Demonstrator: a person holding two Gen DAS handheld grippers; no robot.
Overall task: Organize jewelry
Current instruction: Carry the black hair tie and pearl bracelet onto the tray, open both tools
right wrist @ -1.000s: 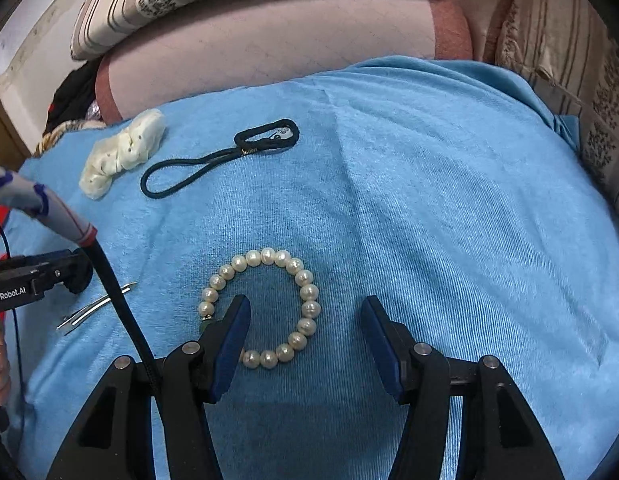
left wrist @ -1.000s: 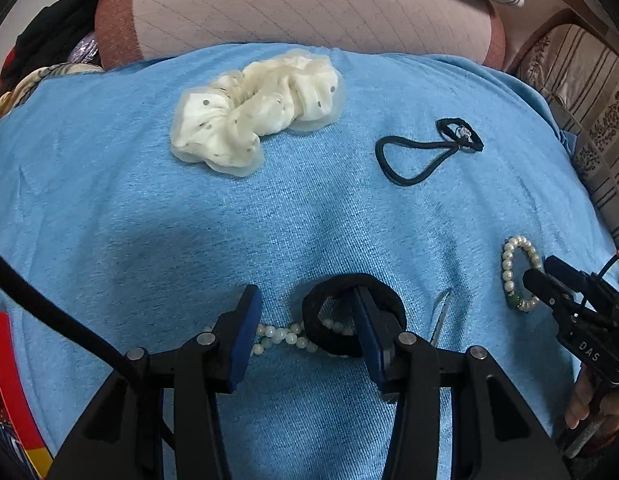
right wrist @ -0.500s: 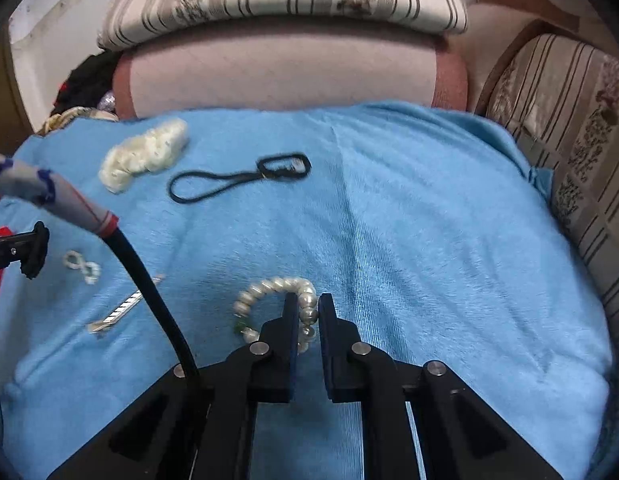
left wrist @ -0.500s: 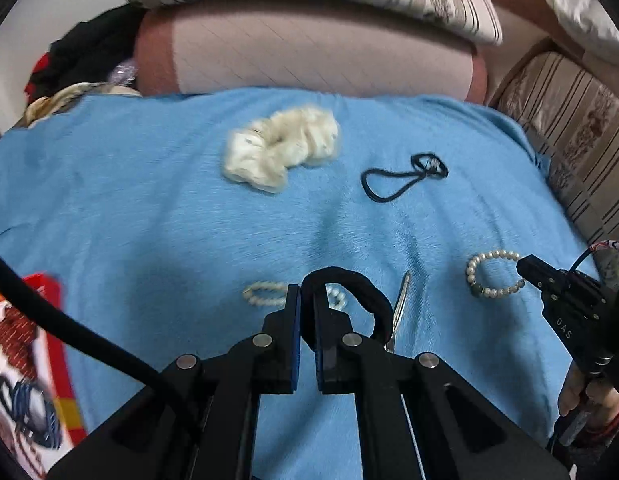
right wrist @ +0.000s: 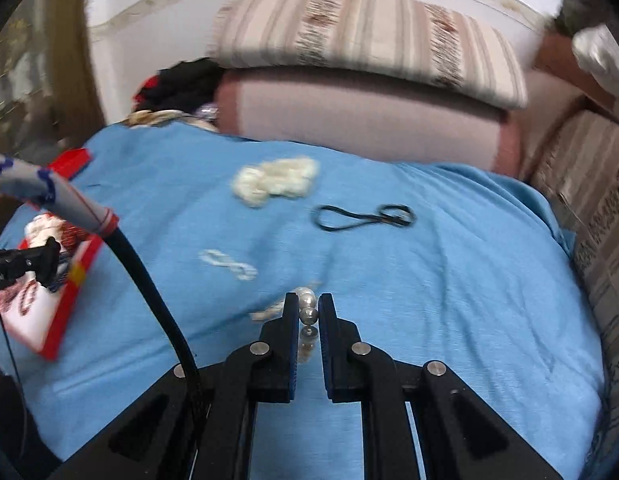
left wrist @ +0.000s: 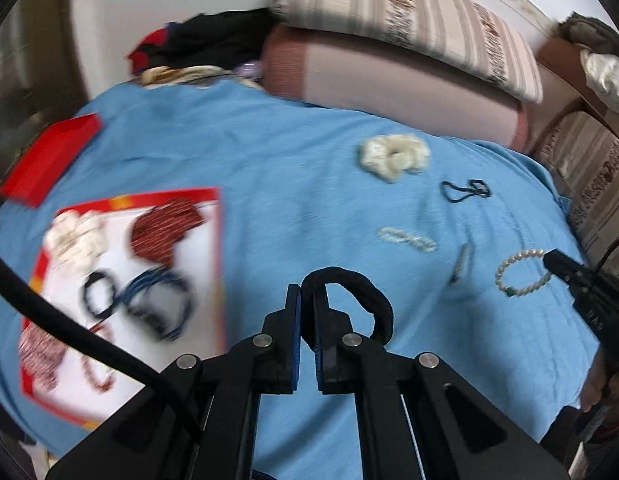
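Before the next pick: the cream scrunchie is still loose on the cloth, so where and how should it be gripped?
Judging from both views, pinch one puffy lobe of the cream scrunchie, coming from above with the jaws across the ring's band. It lies flat on the blue cloth with its hole facing up, so a side approach would likely just push it. Nothing crowds it; the black cord lies apart.

You are working over light blue knit cloth (left wrist: 293, 168) spreading across bed. Long pink quilted bolster (right wrist: 361, 120) is lying along its far edge, striped beige pillow (right wrist: 365, 36) resting on top. White wall (right wrist: 149, 8) is rising behind. Dark crumpled clothes (left wrist: 213, 44) are piling in corner.
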